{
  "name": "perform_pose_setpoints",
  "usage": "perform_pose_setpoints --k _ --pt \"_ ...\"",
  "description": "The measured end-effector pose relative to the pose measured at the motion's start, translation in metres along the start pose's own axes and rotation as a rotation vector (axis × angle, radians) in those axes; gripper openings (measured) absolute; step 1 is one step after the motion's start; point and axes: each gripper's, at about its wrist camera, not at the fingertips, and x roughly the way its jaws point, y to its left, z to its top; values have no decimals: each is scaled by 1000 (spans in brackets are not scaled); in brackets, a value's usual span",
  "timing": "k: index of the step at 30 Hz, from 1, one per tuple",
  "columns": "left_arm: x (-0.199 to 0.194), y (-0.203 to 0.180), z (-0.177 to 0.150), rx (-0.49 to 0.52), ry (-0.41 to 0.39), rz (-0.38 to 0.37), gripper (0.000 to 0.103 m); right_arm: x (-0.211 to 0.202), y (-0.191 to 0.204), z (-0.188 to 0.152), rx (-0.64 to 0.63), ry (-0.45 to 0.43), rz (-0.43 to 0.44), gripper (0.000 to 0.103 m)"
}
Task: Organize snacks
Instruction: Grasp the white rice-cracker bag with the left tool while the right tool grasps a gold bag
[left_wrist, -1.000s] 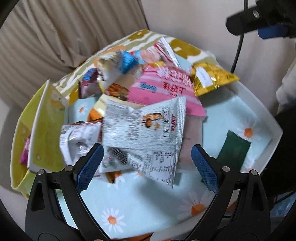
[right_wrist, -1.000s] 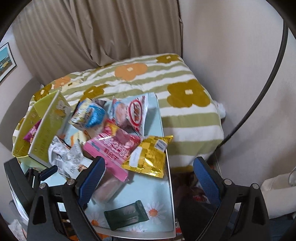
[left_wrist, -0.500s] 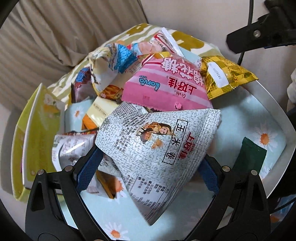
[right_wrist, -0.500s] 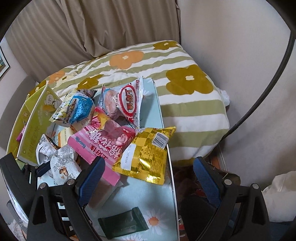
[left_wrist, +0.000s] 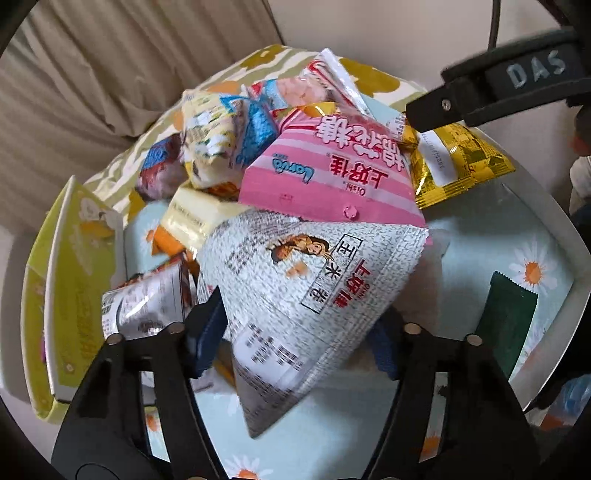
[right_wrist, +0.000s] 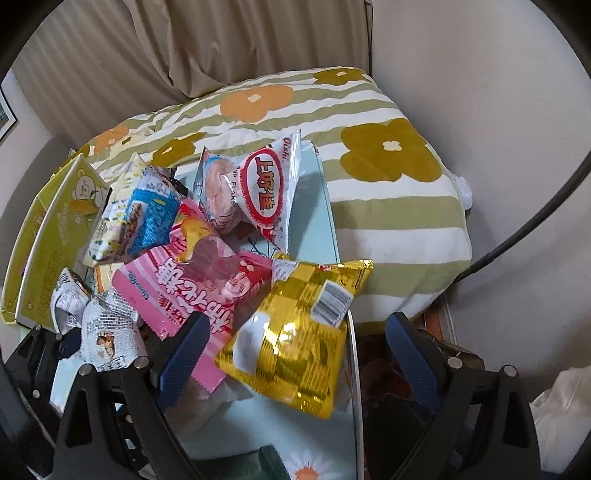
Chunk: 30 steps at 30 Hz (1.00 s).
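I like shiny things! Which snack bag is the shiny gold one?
The gold checkered bag at the table's right edge, lying partly on the pink bag. It alone is metallic yellow, with a white barcode label.

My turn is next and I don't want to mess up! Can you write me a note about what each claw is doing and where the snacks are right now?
Left claw: shut on the white crinkly snack bag with newspaper print, held at the front of the pile.
Right claw: open, holding nothing, hanging over the shiny gold foil snack bag.
Snacks: the pink striped bag, gold bag and others lie heaped on the daisy-print tray; a dark green flat wrapper lies apart at its right.
Done: little shows; the yellow-green cardboard box at the left looks barely filled.
Left: probably place the white bag, then sort the rest.
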Motion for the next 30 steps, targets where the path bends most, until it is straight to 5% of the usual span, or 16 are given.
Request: perform_pose_setpoints --k 11,17,30 --pt "-5 16 -4 -53 -9 -55 56 34 -1 10 -13 82 -48 85" --pt "-12 20 -10 -89 -15 -76 56 51 1 11 -20 131 -47 63" --pt "-30 29 -17 -129 -45 -84 55 35 2 3 -12 35 -86 51"
